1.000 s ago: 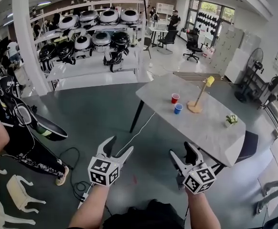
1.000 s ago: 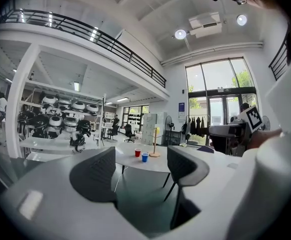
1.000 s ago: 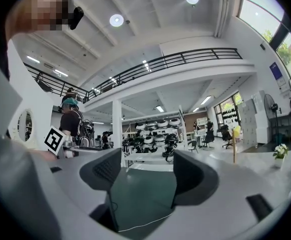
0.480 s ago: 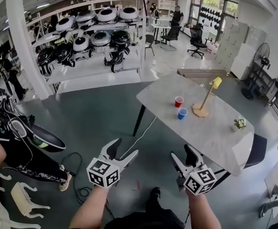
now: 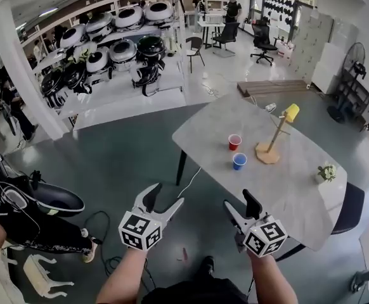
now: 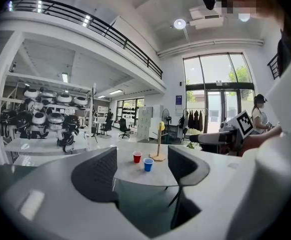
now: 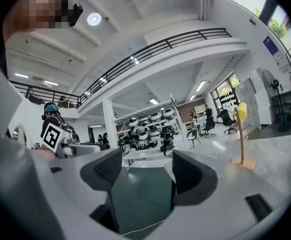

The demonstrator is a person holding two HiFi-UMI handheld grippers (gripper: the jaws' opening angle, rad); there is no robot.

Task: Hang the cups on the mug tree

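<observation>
A red cup (image 5: 234,142) and a blue cup (image 5: 239,161) stand upright on the pale table (image 5: 286,192), just left of the wooden mug tree (image 5: 272,141). A yellow cup (image 5: 291,113) hangs at the tree's top. My left gripper (image 5: 164,198) and right gripper (image 5: 240,202) are both open and empty, held over the floor short of the table's near edge. In the left gripper view the red cup (image 6: 137,157) and blue cup (image 6: 148,164) show far ahead between the jaws. The right gripper view has the mug tree (image 7: 242,146) off to the right.
A small potted plant (image 5: 327,173) sits at the table's right end. A white cable (image 5: 187,187) trails across the floor under the table. Shelves of round machines (image 5: 121,49) stand behind, office chairs (image 5: 260,40) farther back. A person (image 5: 13,233) stands at the left.
Both grippers have advanced toward the table, which now lies nearer and lower in the head view. Their jaws stay equally wide, and the cups have not moved.
</observation>
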